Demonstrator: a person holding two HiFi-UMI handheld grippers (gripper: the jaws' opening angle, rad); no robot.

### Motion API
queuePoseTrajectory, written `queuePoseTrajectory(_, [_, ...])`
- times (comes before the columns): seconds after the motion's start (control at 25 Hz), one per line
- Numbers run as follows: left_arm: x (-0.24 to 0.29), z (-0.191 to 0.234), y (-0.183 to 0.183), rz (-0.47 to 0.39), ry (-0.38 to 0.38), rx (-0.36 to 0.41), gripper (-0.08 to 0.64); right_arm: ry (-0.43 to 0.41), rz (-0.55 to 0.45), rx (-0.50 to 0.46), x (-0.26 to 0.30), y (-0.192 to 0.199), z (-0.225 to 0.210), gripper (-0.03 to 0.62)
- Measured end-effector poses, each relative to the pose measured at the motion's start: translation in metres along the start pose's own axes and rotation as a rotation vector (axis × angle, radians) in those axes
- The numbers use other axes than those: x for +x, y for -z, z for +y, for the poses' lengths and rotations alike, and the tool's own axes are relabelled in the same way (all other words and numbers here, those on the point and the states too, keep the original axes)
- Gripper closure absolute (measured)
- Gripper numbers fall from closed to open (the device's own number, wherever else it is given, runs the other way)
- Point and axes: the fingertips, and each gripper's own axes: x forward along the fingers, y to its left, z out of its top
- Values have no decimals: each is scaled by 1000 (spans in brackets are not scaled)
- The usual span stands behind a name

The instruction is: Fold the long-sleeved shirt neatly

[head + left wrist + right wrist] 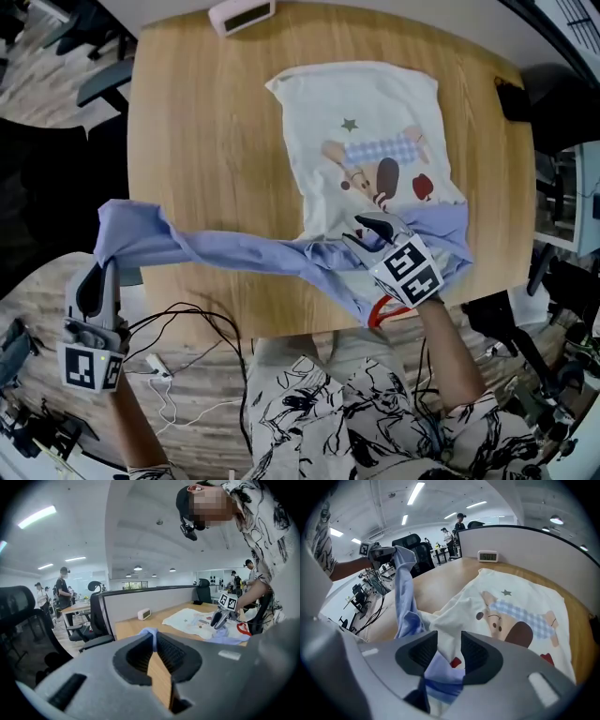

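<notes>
A white long-sleeved shirt point(366, 131) with a cartoon print and blue sleeves lies flat on the wooden table point(206, 141). One blue sleeve point(234, 251) is stretched out to the left, past the table's left edge. My left gripper point(106, 265) is shut on that sleeve's end and holds it in the air; blue cloth shows at its tips point(153, 637). My right gripper point(361, 232) stands over the shirt's near hem, pointing down. Its jaws point(449, 641) are partly apart, with white and blue cloth lying under the gap. I see no pad pressing on the cloth.
A small white clock point(241, 14) sits at the table's far edge and a black object point(511, 98) at the right edge. A red-handled thing point(380, 309) lies by the near edge. Cables point(187, 356) trail on the floor at lower left. Office chairs point(28, 620) stand to the left.
</notes>
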Motion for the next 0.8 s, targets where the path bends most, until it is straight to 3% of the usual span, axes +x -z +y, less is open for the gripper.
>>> queuePoseTrajectory(0.24, [-58, -12, 3, -44, -54, 12, 529, -29, 25, -38, 10, 15, 14, 423])
queuePoseTrajectory(0.36, [-77, -33, -10, -88, -65, 56, 529, -37, 30, -72, 14, 23, 15, 423])
queuePoseTrajectory(0.56, [-101, -82, -55, -183, -42, 142, 531, -47, 36, -142, 26, 24, 23, 423])
queuePoseTrajectory(0.68, [-99, -124, -90, -195, -19, 231, 529, -51, -23, -146, 12, 13, 22, 419])
queuePoseTrajectory(0.8, [-88, -174, -126, -253, 45, 253, 531, -63, -91, -137, -18, 1, 17, 405])
